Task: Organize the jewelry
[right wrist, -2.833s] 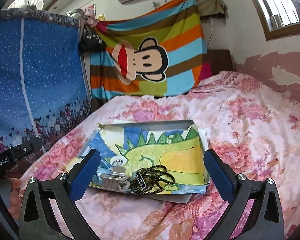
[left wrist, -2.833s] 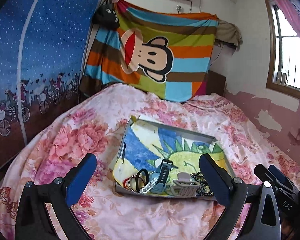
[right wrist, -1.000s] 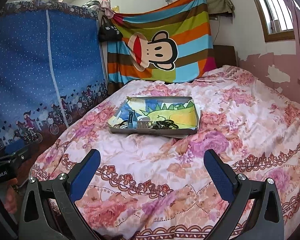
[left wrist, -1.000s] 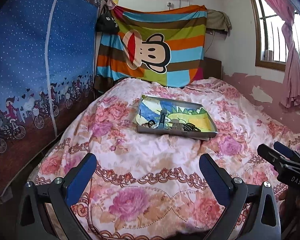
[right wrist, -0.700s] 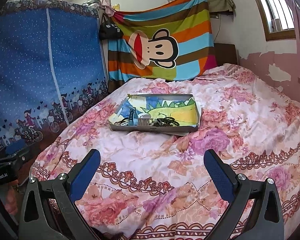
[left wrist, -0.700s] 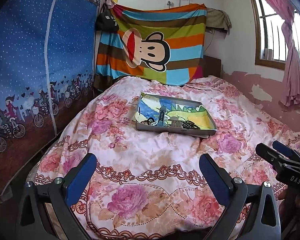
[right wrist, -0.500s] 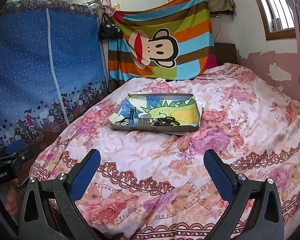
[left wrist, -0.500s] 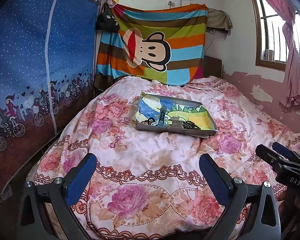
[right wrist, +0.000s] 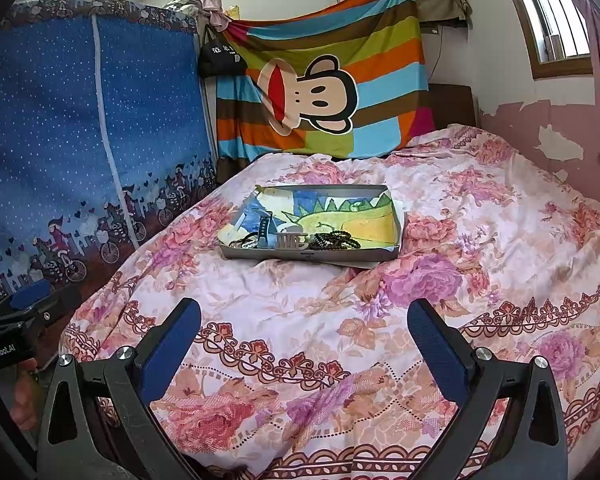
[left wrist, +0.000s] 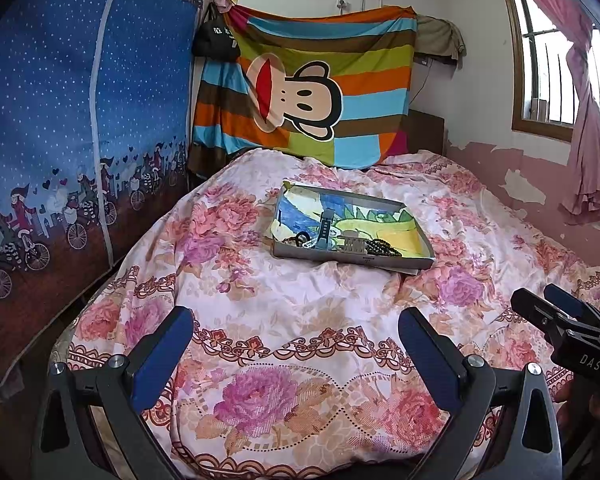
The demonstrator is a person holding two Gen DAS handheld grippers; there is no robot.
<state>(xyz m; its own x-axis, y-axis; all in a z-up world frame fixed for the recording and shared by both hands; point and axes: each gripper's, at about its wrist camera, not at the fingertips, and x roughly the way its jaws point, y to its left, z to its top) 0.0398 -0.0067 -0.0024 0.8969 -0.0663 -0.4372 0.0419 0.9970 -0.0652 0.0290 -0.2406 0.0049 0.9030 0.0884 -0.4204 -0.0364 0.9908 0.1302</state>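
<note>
A shallow grey tray lined with a dinosaur drawing lies in the middle of the bed. Along its near side sit a blue watch, a beige hair claw, a dark bead bracelet and some hair ties. My left gripper hangs open over the foot of the bed, far short of the tray. My right gripper is open too, with nothing between its fingers, equally far back.
The floral bedspread covers the whole bed. A blue fabric wardrobe stands at the left, a striped monkey blanket hangs at the head, and a peeling pink wall with a window runs along the right.
Both grippers have pulled well back from the tray to the foot of the bed since 2.8 s ago; over the last second they barely shift. Both stay open.
</note>
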